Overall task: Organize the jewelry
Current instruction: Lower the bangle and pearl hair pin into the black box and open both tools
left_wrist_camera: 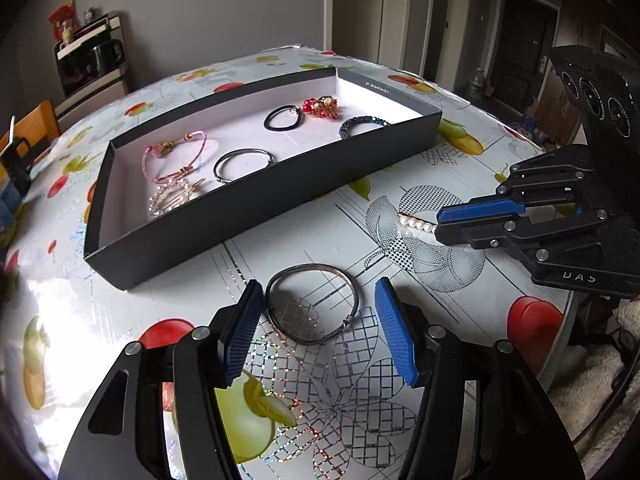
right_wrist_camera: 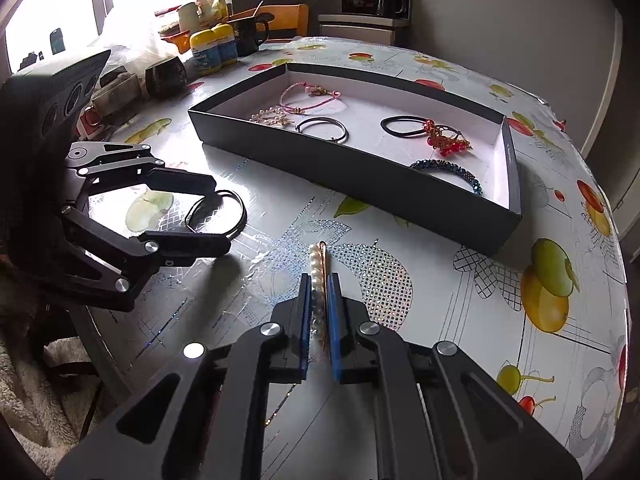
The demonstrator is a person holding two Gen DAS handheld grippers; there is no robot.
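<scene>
On the fruit-print counter (left_wrist_camera: 460,320), the right claw (right_wrist_camera: 320,280) grips a pearl clip (right_wrist_camera: 318,268) between its blue pads, while the left claw (left_wrist_camera: 316,308) stands wide around a metal bangle (left_wrist_camera: 312,304) without touching it. At twelve o'clock lies the black tray (left_wrist_camera: 256,208) (already holding bracelets and hair ties).

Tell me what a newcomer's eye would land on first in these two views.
First the right gripper, shut on a pearl hair clip on the fruit-print tablecloth. Next the left gripper, open around a metal bangle lying flat on the cloth. Behind them sits a shallow black tray already holding bracelets, a black hair tie and red beaded pieces.
</scene>
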